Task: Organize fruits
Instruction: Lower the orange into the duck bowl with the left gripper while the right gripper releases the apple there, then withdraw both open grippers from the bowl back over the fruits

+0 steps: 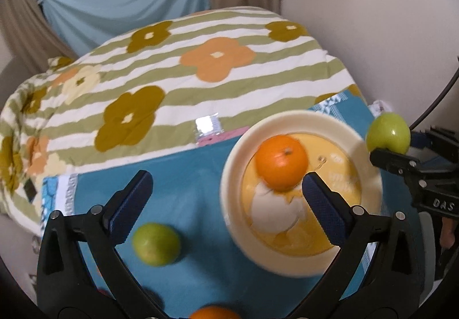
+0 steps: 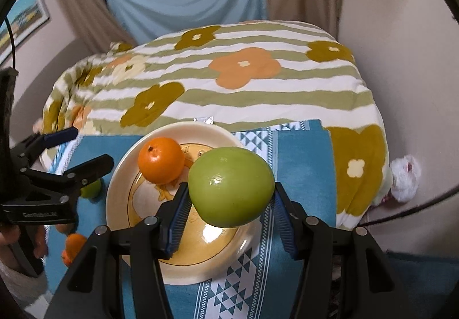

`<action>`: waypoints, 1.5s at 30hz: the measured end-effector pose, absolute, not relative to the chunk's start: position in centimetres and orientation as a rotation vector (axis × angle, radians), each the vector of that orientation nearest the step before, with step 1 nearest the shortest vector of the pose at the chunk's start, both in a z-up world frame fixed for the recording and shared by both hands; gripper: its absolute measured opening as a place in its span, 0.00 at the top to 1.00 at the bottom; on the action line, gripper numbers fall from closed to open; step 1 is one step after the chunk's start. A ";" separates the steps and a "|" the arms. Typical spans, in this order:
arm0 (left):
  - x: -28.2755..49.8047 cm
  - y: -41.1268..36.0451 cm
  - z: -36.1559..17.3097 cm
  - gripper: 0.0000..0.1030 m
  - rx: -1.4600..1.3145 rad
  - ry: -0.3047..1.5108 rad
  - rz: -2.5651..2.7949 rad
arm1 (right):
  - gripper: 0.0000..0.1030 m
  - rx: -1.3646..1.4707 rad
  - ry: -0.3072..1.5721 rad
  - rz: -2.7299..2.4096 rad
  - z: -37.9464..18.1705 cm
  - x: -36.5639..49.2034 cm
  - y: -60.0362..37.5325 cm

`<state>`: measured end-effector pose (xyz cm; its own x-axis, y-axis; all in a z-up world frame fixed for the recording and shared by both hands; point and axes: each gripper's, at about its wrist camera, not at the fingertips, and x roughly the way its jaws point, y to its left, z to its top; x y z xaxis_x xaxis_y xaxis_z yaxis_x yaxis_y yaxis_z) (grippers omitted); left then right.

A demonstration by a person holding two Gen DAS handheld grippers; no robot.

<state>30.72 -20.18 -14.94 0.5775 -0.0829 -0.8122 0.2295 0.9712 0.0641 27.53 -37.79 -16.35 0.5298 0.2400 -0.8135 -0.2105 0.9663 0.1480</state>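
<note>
The left gripper [image 1: 226,198] stands with its jaws spread wide and nothing between the pads, and it hangs above the teal cloth [image 1: 186,169]. Its right finger sits over the rim of the cream plate [image 1: 229,175], and just beyond that fingertip an orange [image 1: 281,162] rests on the plate's yellow centre. Below and inside its left finger a green apple [image 1: 156,243] lies loose on the cloth, clear of the plate. Right at the near edge, between the two finger bases, the top of a second orange [image 1: 213,313] peeks into view.

Over to the right gripper [image 2: 229,204]: its jaws are pressed in on a big green apple [image 2: 231,185], one blue pad on each flank, and the fruit is carried in the air over the near part of the plate [image 2: 120,175]. Ahead and to the left of that held apple sits the same orange [image 2: 160,159] on the plate.

From this side the left gripper [image 2: 83,147] shows off to the left, fingers apart, with the loose green apple [image 2: 91,190] under it. Further back, beyond both tongs, a striped flower-print quilt [image 2: 258,95] covers the bed.
</note>
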 end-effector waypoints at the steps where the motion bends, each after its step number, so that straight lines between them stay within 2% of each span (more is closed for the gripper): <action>1: 30.4 -19.9 -15.0 0.00 0.171 0.941 -0.173 | 0.50 0.016 0.977 0.280 -16.5 27.7 -37.5; 10: 27.9 -16.0 -16.8 0.00 0.133 1.006 -0.036 | 0.50 -0.133 0.973 0.395 -19.6 29.2 -34.9; 20: 27.0 -15.2 -17.0 0.00 0.098 1.008 0.008 | 0.48 -0.148 0.957 0.422 -20.6 29.7 -34.1; 21: 27.0 -15.3 -16.9 0.00 0.094 1.008 0.008 | 0.45 -0.140 0.932 0.418 -20.2 29.5 -34.3; 22: 26.9 -15.2 -16.7 0.00 0.090 1.007 0.009 | 0.27 -0.138 0.921 0.418 -20.0 29.5 -34.3; 23: 26.7 -15.2 -16.6 0.00 0.086 1.006 0.011 | 0.00 -0.137 0.913 0.420 -19.7 29.4 -34.4; 38: 24.1 -13.8 -13.8 0.00 0.049 0.951 0.060 | 0.00 -0.181 0.868 0.417 -17.3 27.2 -34.8; 45: 21.5 -12.1 -11.1 0.00 0.034 0.928 0.090 | 0.00 -0.187 0.854 0.432 -14.1 25.2 -34.3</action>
